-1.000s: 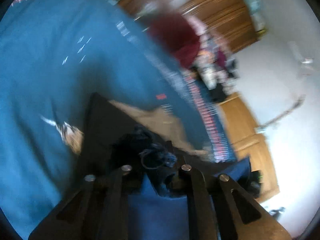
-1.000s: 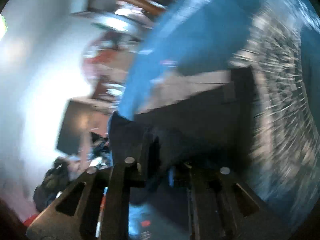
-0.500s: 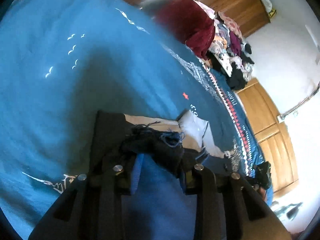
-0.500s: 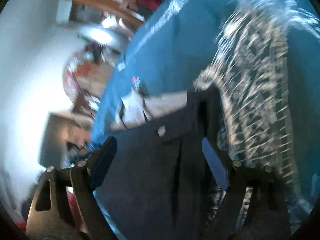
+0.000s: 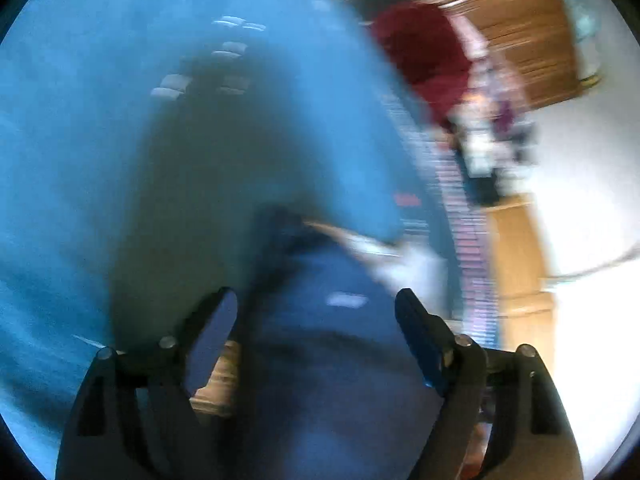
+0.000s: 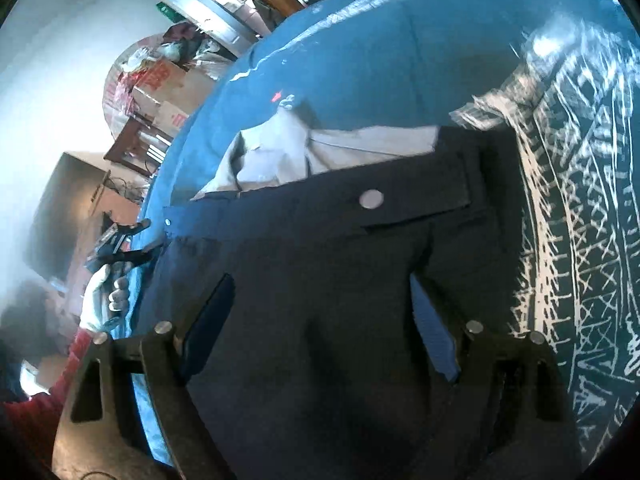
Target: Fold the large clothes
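**Dark trousers spread on a blue bedspread, both claws apart**

The dark garment (image 6: 320, 280), trousers with a round pale button (image 6: 371, 199) at the waistband and light pocket lining (image 6: 320, 152) turned out above it, lies flat on a blue bedspread (image 6: 360, 60). To its right the bedspread carries a broad border of white geometric pattern (image 6: 580, 220).

The right gripper (image 6: 322, 320) hangs just over the cloth, its blue-padded fingers (image 6: 434, 336) spread wide and holding nothing. In the left wrist view, which is heavily blurred, the left gripper (image 5: 316, 332) also has its fingers spread, with the garment's dark blue cloth (image 5: 320, 360) between and beneath them; whether they touch it cannot be told.

At the left edge of the right wrist view, a gloved hand (image 6: 106, 296) holds the other gripper beside the bed edge.

Beyond the bed stand wooden cupboards (image 5: 500, 40), a dark red heap of clothes (image 5: 424, 52) and a pale wall (image 5: 580, 180). The right view shows cardboard boxes (image 6: 168, 88) and a white wall (image 6: 52, 80).
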Motion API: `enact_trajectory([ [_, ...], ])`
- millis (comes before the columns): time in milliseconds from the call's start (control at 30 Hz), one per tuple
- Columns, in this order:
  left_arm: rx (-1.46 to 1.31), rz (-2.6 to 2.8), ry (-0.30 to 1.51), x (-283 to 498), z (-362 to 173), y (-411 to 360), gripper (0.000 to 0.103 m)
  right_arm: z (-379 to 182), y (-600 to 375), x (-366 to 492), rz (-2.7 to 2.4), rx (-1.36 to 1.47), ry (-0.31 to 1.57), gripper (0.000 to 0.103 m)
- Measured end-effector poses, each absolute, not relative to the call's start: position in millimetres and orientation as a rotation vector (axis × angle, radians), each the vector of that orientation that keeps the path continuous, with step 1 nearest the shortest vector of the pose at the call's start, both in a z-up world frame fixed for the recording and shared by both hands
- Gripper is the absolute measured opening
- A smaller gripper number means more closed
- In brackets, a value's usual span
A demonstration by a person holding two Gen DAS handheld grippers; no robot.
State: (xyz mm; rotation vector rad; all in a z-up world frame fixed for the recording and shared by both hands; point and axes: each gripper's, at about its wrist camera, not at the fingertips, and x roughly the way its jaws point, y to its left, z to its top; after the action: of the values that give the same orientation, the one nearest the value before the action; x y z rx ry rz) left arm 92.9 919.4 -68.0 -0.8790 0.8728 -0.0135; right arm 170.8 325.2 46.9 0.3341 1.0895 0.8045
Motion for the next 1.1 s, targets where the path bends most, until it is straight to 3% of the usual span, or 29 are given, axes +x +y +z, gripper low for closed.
enact_trajectory([
  [133,-0.525,-0.027,0.843,56,-32,868,0.078,57,350,164,0.831,0.285,1.041,0.088],
  [267,-0.370,0.013,0.957,25,-59,827,0.077,59,415,182,0.861,0.263,1.055,0.088],
  [300,-0.362,0.072,0.978,14,-68,826,0.071,61,440,183,0.887,0.242,1.058,0.087],
  [400,-0.466,0.075,0.884,-29,-58,822,0.073,72,518,179,0.945,0.135,1.078,0.087],
  [433,-0.500,0.083,0.844,-47,-53,821,0.074,80,539,176,0.928,0.085,1.052,0.082],
  [467,-0.534,0.078,0.821,-59,-53,820,0.076,86,553,174,0.935,0.078,1.036,0.076],
  [567,-0.596,0.049,0.824,-84,-67,828,0.077,90,567,171,0.893,0.060,1.064,0.076],
  [667,-0.615,0.002,0.819,-93,-69,836,0.075,73,529,172,0.763,-0.017,1.087,0.075],
  [800,-0.648,-0.034,0.807,-99,-74,846,0.076,45,405,174,0.437,-0.145,1.101,0.074],
  [900,-0.652,-0.037,0.795,-101,-75,844,0.076,24,275,169,0.225,-0.026,1.178,0.075],
  [967,-0.645,-0.029,0.797,-103,-76,842,0.077,20,203,157,0.094,0.055,1.195,0.070],
  [1100,-0.637,-0.005,0.814,-100,-76,837,0.079,36,164,132,0.164,0.215,1.121,0.071],
])
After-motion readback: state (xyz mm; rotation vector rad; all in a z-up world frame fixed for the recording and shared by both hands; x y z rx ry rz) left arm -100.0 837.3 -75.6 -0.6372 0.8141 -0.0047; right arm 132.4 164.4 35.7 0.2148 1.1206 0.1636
